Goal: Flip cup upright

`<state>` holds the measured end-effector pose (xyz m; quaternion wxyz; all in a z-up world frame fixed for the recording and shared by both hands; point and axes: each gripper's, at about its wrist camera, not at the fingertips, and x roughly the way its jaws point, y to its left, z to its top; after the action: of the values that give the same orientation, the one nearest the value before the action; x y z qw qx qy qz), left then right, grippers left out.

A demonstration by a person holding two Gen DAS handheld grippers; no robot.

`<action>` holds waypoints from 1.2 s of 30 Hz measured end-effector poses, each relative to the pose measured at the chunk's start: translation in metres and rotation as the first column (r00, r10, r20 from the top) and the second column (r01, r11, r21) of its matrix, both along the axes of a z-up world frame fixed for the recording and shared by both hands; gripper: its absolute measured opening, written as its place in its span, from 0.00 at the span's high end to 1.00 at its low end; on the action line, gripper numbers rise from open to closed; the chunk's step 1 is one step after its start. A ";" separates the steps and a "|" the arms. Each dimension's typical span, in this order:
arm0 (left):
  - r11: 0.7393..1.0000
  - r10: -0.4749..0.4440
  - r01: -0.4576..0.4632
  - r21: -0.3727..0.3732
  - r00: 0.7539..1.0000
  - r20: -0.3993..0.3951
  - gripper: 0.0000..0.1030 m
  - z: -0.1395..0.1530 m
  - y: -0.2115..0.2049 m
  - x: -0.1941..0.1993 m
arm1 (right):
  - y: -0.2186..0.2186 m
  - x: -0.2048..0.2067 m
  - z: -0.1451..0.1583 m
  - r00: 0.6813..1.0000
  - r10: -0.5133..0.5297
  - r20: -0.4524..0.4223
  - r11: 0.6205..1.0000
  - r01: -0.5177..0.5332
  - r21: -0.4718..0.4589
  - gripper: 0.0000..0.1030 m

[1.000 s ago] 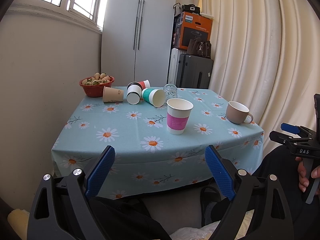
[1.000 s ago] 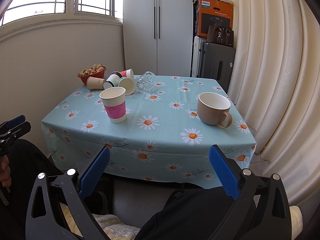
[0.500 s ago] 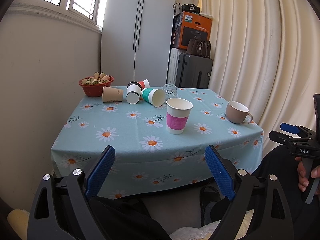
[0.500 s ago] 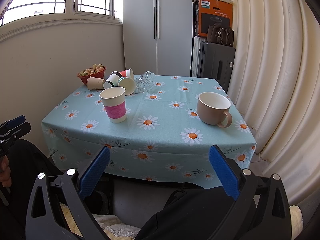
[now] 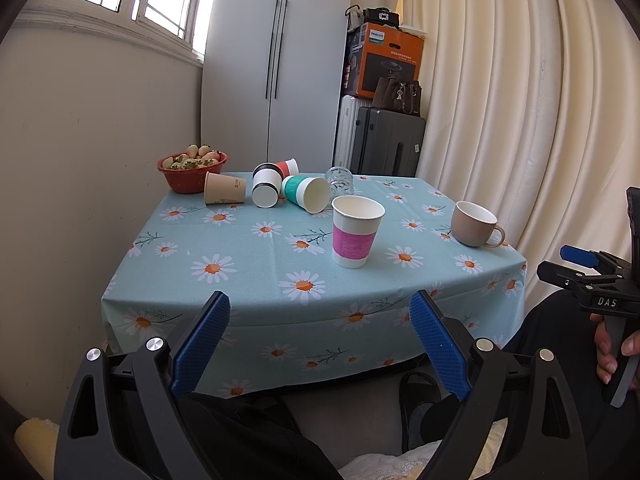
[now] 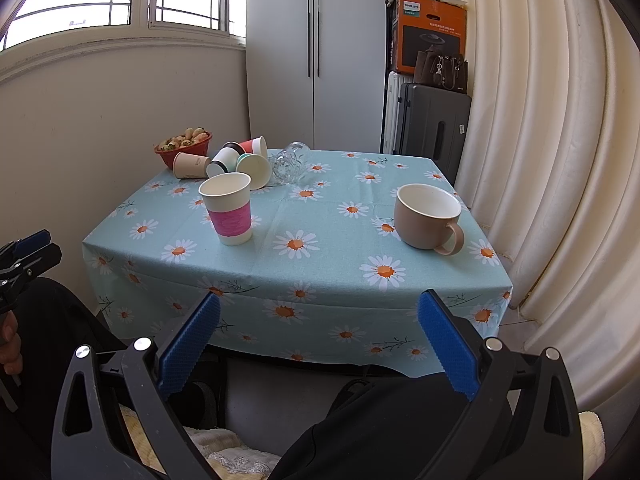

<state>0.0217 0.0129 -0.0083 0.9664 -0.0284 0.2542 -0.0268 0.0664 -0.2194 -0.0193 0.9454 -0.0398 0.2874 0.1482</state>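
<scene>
Holding both grippers low before the table's near edge, we have not yet started a flip. Our left gripper (image 5: 320, 344) and right gripper (image 6: 318, 344) each show jaws spread wide, gripping nothing. Two vessels already stand upright: the pink-banded cup (image 5: 355, 231) near centre and the beige mug (image 6: 428, 216) at about 3 o'clock from it. Work remains, we judge, in the tipped cluster at the table's 11 o'clock: the tan cup (image 5: 224, 189), black-banded cup (image 5: 265, 190), teal cup (image 5: 307, 194) and red cup (image 5: 287, 167), all on their sides. Next we must reach past the pink-banded cup, which stands in the way. A toppled glass (image 6: 289, 163) and the red bowl (image 5: 191, 176) crowd that corner on the daisy tablecloth (image 5: 248, 264).
</scene>
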 end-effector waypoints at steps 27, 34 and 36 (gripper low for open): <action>0.999 -0.015 0.015 0.034 1.000 -0.007 0.14 0.000 -0.007 0.003 | 0.000 0.001 0.000 1.000 0.000 -0.002 1.000 0.000 0.001 0.05; 1.000 -0.009 0.009 0.020 1.000 -0.011 0.14 -0.001 -0.003 0.004 | 0.000 0.001 -0.001 1.000 0.001 -0.001 1.000 -0.001 0.000 0.05; 1.000 -0.009 0.009 0.014 1.000 -0.013 0.14 -0.001 -0.002 0.004 | 0.000 0.001 -0.001 1.000 0.001 -0.001 1.000 -0.001 -0.001 0.05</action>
<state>0.0256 0.0111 -0.0092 0.9648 -0.0207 0.2606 -0.0291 0.0673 -0.2194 -0.0204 0.9452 -0.0404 0.2879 0.1485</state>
